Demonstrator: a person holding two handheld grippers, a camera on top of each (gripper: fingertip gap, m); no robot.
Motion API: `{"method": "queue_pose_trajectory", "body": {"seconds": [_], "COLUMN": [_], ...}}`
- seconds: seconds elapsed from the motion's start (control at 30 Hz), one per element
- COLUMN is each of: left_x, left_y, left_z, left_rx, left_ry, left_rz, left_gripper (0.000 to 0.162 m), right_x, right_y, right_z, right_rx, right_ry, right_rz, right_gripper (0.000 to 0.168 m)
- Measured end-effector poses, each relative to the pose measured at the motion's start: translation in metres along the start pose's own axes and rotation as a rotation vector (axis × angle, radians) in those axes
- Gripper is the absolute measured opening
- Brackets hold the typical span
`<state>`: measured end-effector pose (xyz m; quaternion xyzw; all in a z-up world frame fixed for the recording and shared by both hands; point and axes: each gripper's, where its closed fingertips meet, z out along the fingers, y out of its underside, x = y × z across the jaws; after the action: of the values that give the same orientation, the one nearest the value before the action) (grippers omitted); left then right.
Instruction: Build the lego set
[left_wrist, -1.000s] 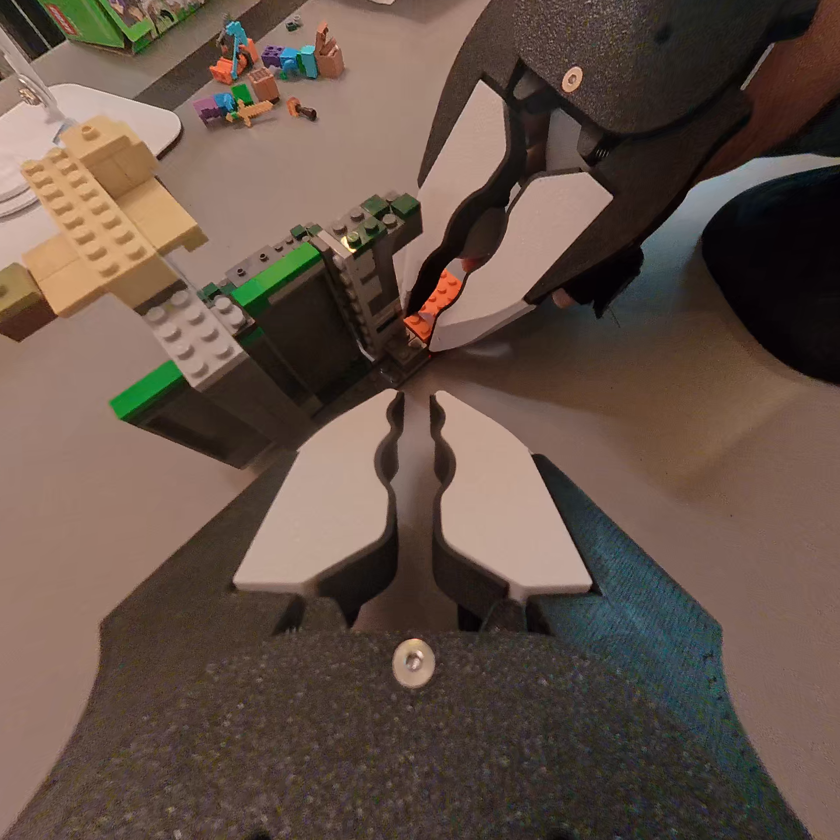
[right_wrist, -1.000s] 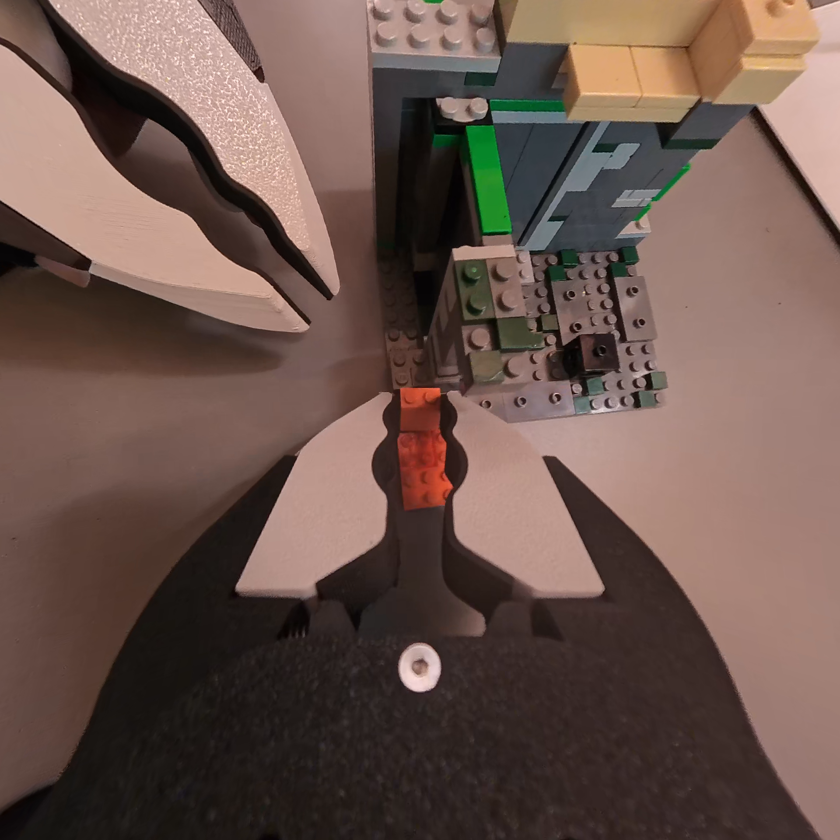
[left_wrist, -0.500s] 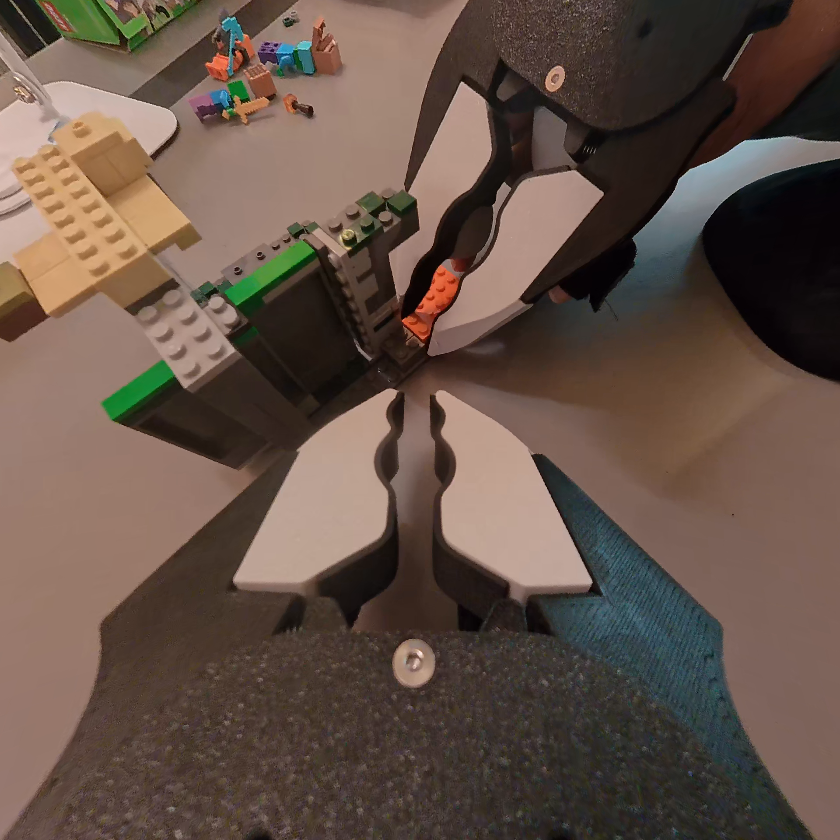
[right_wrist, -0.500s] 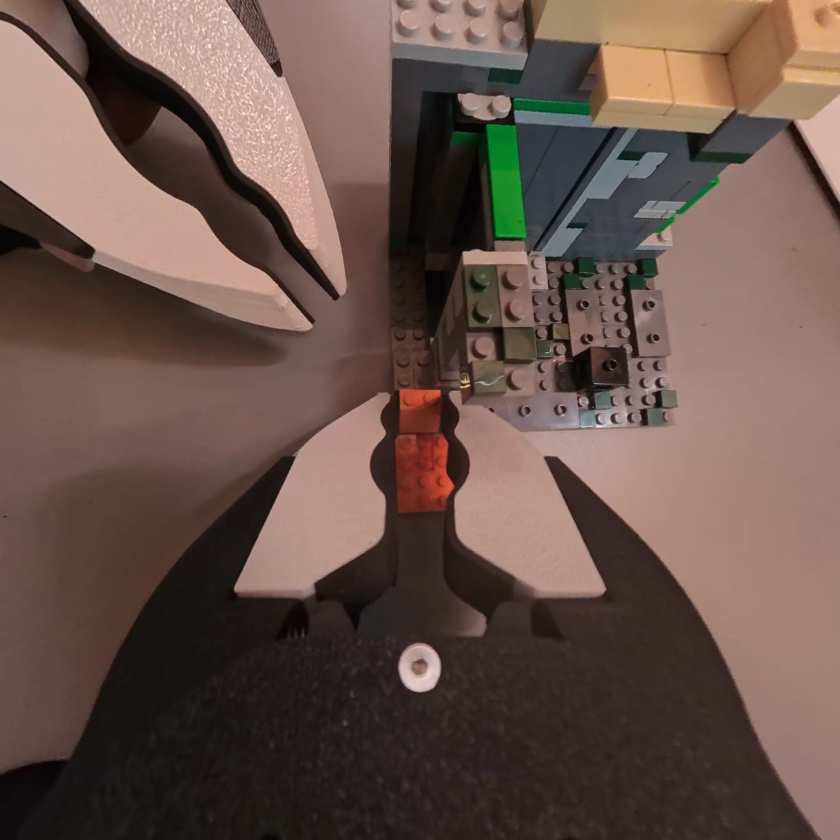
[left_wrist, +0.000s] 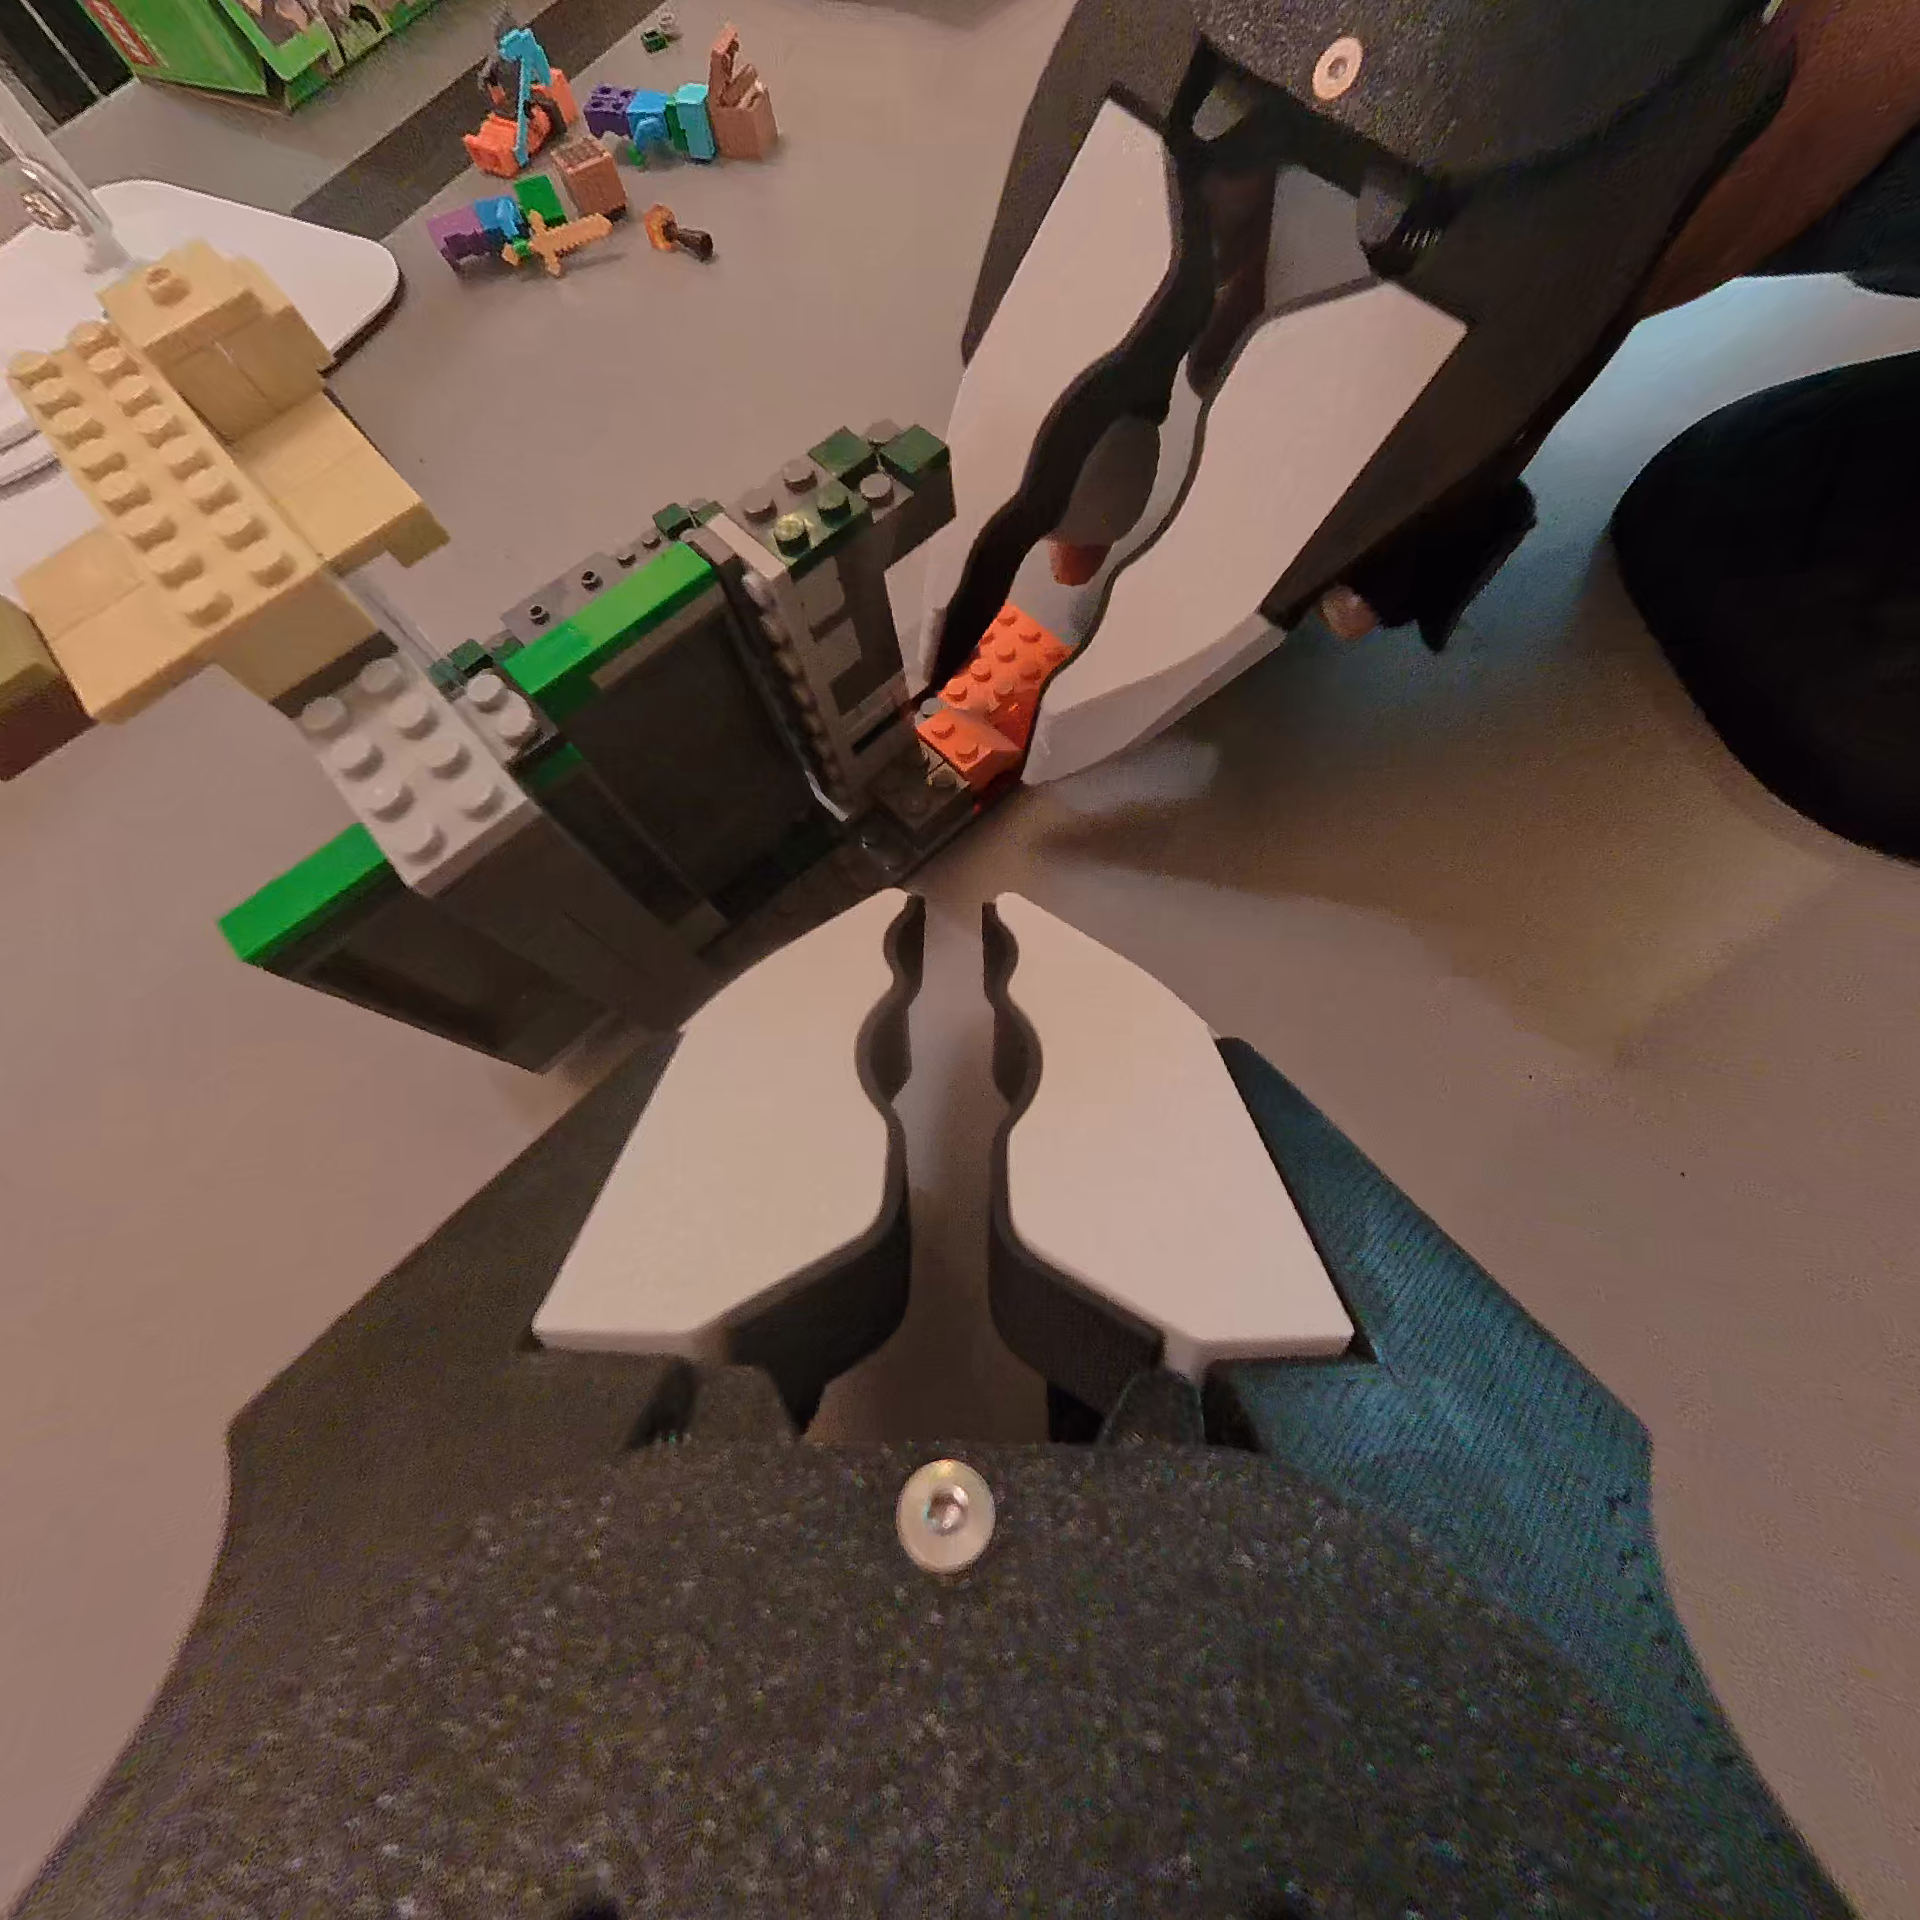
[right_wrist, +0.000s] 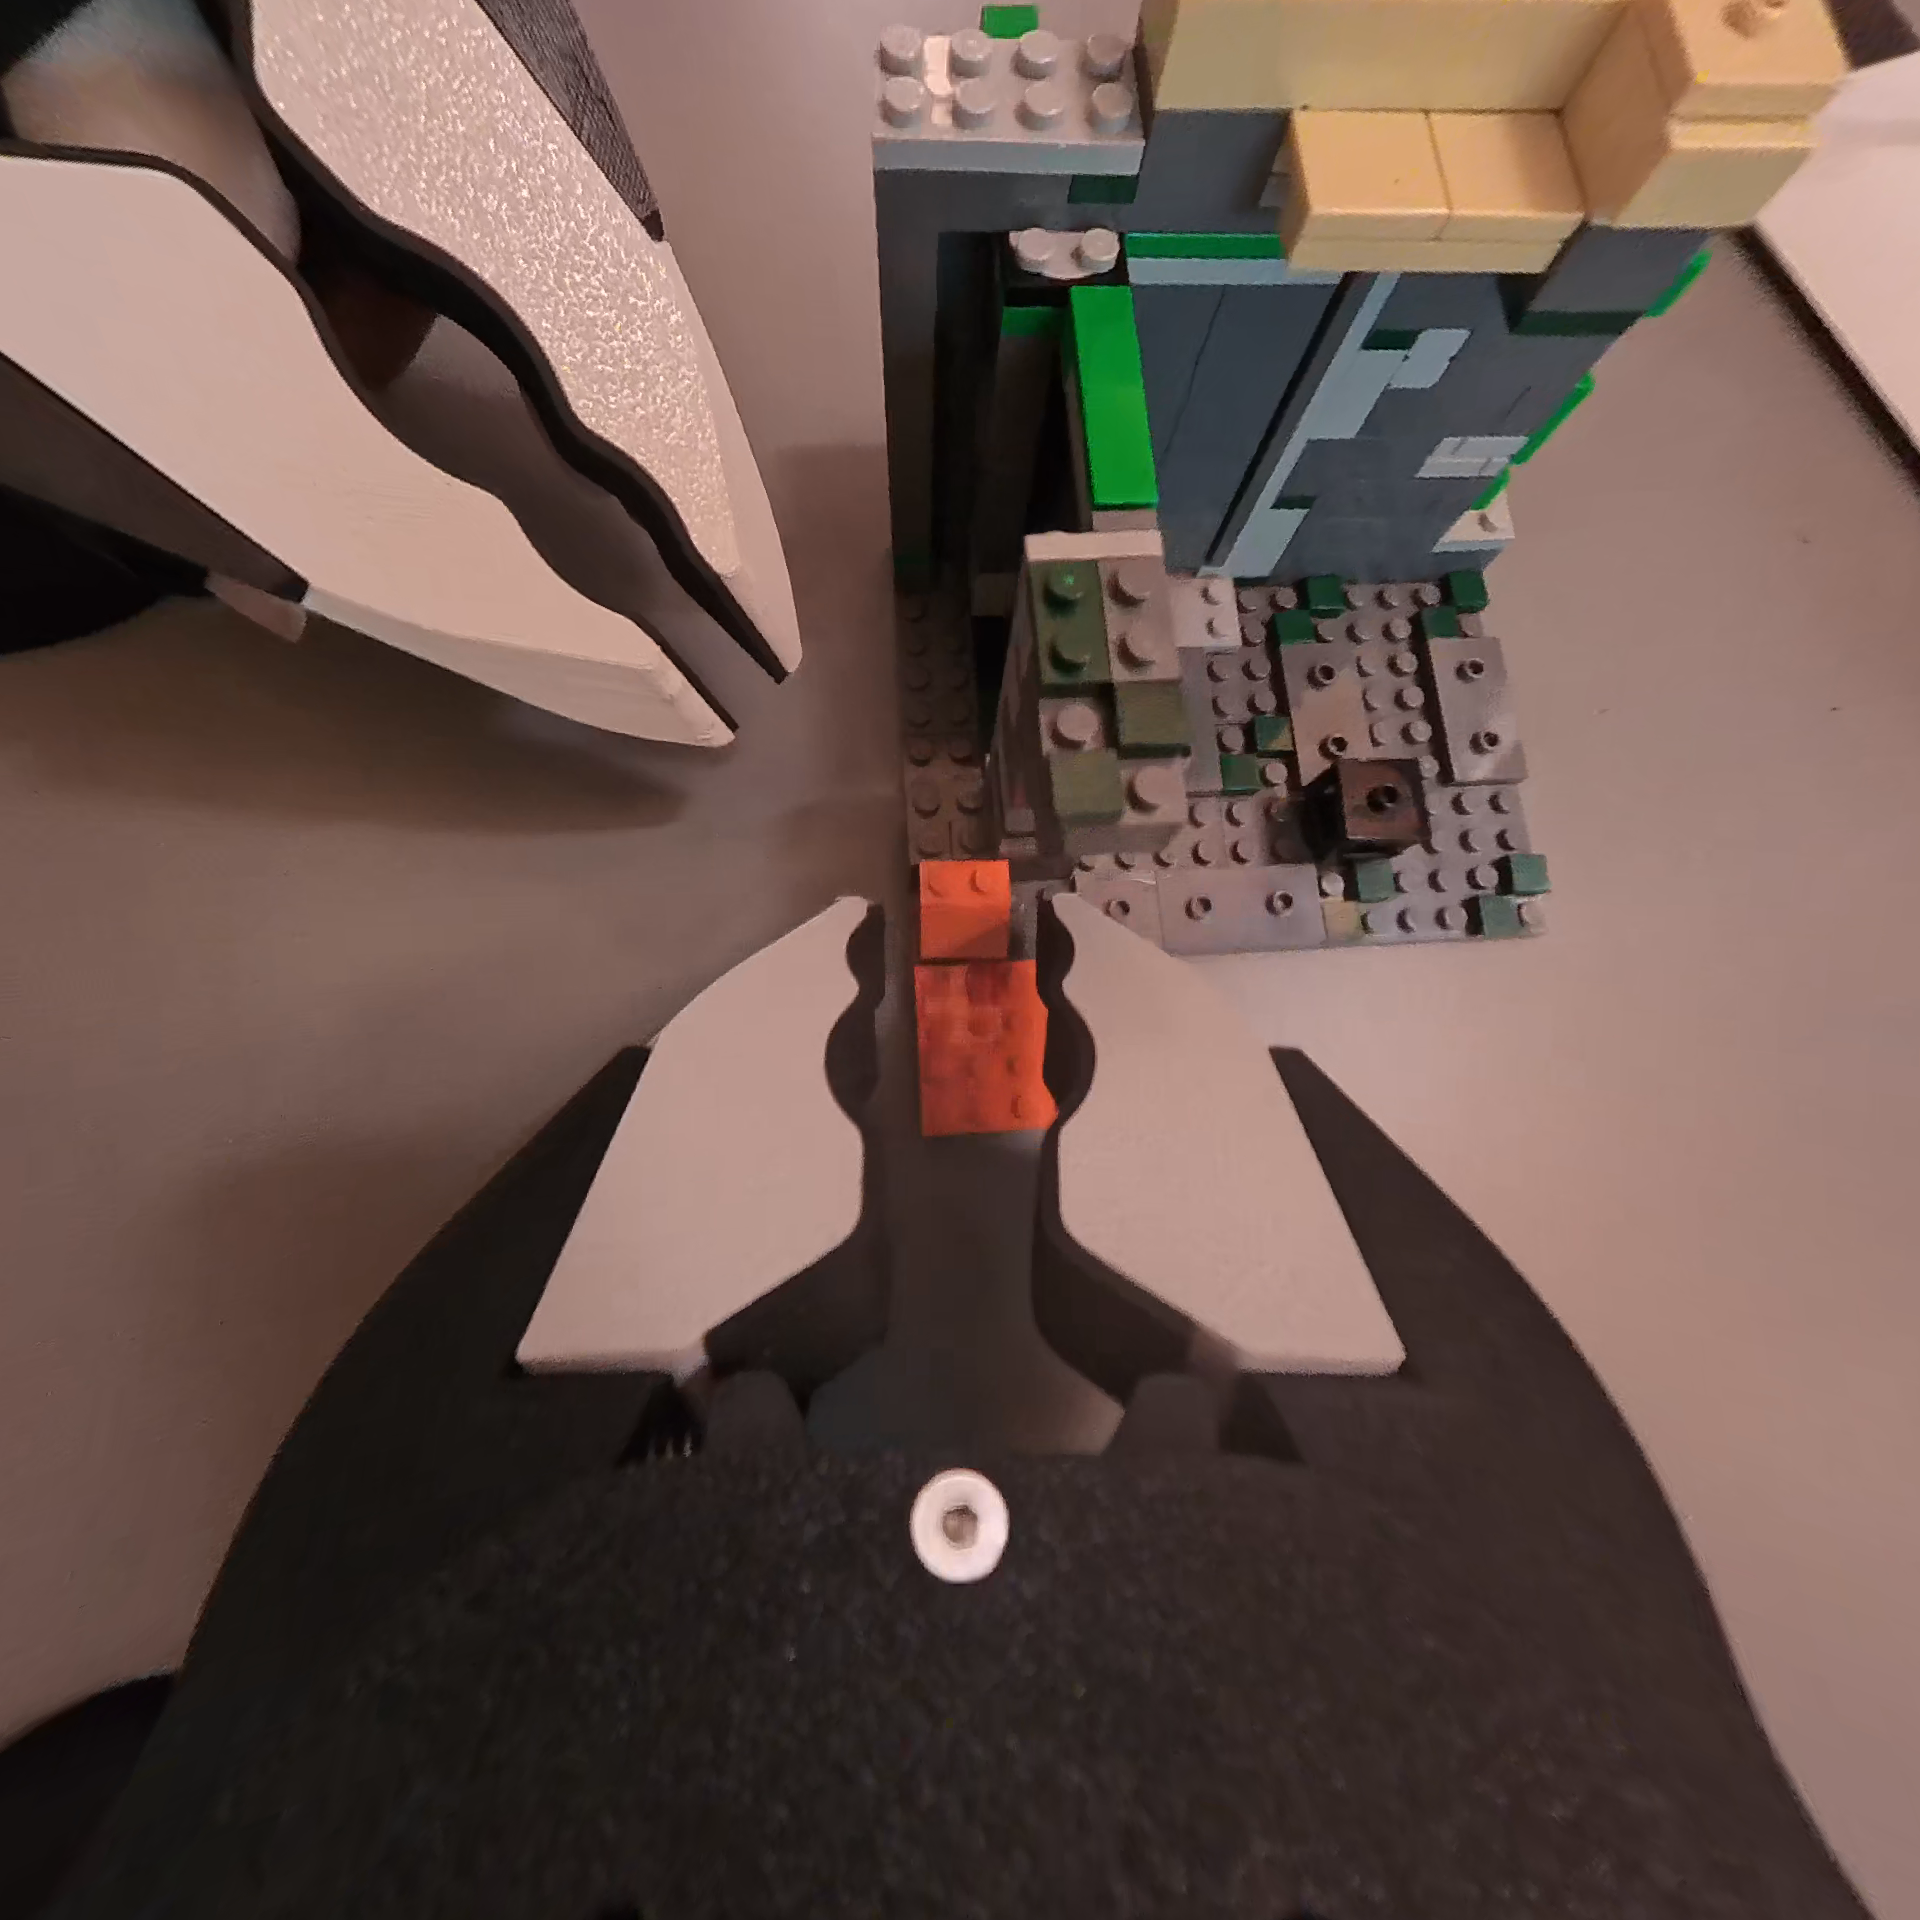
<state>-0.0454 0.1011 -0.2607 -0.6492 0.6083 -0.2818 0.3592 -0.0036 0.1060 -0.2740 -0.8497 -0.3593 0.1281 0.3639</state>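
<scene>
The Lego build (left_wrist: 644, 707) is a dark grey and green wall with a tan platform (left_wrist: 177, 488) on top, standing on a studded grey base plate (right_wrist: 1351, 727). An orange brick piece (right_wrist: 977, 1039) sits at the base plate's near left corner, against a grey-green pillar (right_wrist: 1091, 675). My right gripper (right_wrist: 961, 914) is open around the orange piece, with a gap on both sides. It also shows in the left wrist view (left_wrist: 987, 727), over the orange piece (left_wrist: 997, 675). My left gripper (left_wrist: 953, 909) is nearly closed and empty, just off the build's corner; it also shows in the right wrist view (right_wrist: 758, 701).
Loose coloured figures and small pieces (left_wrist: 603, 156) lie at the table's far side near a green box (left_wrist: 249, 42). A white board (left_wrist: 260, 249) lies at the far left. A dark-clothed part of a person (left_wrist: 1787, 623) is at the right. About 5 centimeters separates my left fingertips from my right. My right tips are roughly 6 centimeters from the grey-green pillar (right_wrist: 1091, 675). It turns up in the left wrist view (left_wrist: 841, 484) as well.
My right gripper's fingers have spread apart and let go of the orange piece, which stays at the base plate's corner. My left gripper has not moved.
</scene>
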Motion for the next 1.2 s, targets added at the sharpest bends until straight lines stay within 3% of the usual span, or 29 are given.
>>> {"method": "queue_pose_trajectory", "body": {"seconds": [0.47, 1.2], "left_x": [0.001, 0.003], "left_y": [0.0, 0.001], "left_z": [0.002, 0.006], "left_rx": [-0.003, -0.011], "left_ry": [0.01, 0.033], "left_rz": [0.002, 0.003], "left_gripper": [0.01, 0.01], "right_x": [0.001, -0.001], "right_y": [-0.01, -0.006], "right_z": [-0.002, 0.0], "right_rx": [0.049, -0.058], "right_ry": [0.011, -0.162], "right_rz": [0.069, 0.136], "right_gripper": [0.004, 0.0]}}
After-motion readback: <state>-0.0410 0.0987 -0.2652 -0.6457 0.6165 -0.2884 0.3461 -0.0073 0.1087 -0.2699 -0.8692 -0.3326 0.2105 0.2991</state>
